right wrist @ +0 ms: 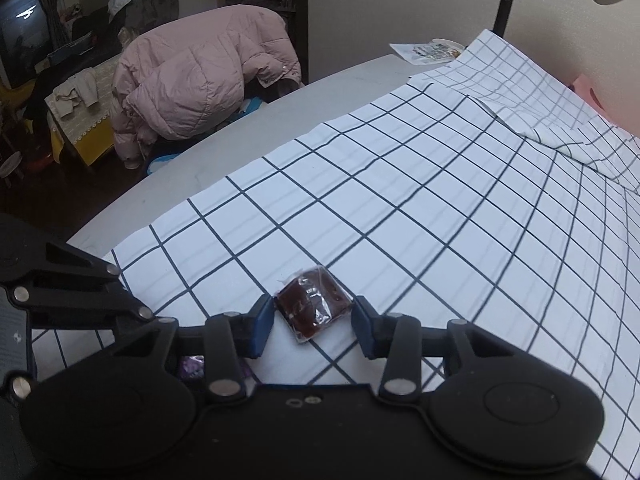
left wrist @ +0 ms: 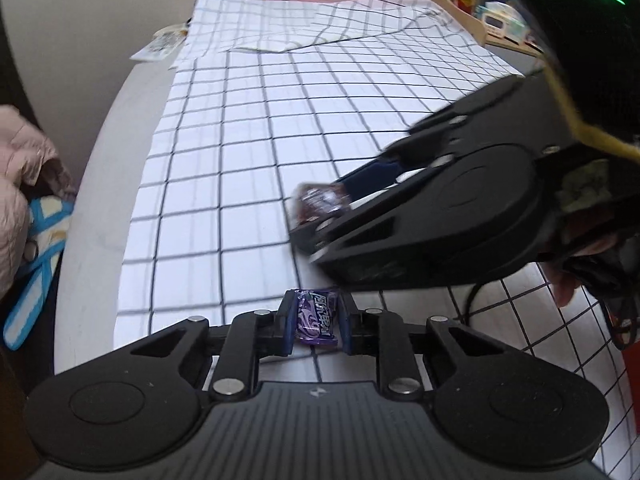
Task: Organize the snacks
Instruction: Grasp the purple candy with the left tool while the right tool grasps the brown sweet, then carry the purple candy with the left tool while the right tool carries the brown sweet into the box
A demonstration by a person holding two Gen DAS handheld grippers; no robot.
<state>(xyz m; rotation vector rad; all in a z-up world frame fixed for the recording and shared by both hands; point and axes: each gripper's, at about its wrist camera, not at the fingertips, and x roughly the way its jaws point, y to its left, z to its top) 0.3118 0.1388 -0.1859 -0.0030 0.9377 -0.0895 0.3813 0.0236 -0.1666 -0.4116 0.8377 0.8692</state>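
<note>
My left gripper (left wrist: 316, 322) is shut on a purple wrapped candy (left wrist: 315, 321), held low over the checked cloth (left wrist: 248, 152). My right gripper (right wrist: 314, 320) is shut on a dark red-brown snack in a clear wrapper (right wrist: 313, 305), its pads touching both sides. In the left wrist view the right gripper (left wrist: 320, 216) comes in from the right, above and beyond the left one, with the brown snack (left wrist: 320, 200) at its tip. The purple candy (right wrist: 192, 366) peeks out under the right gripper's left arm, and the left gripper's linkage sits at that view's left edge.
The white cloth with dark grid lines covers a grey round table (right wrist: 280, 96), folded at the far end. A printed packet (right wrist: 428, 50) lies at the table's far edge. A wooden tray (left wrist: 476, 20) with bottles stands far right. A pink jacket (right wrist: 192, 80) hangs on a chair beyond the table.
</note>
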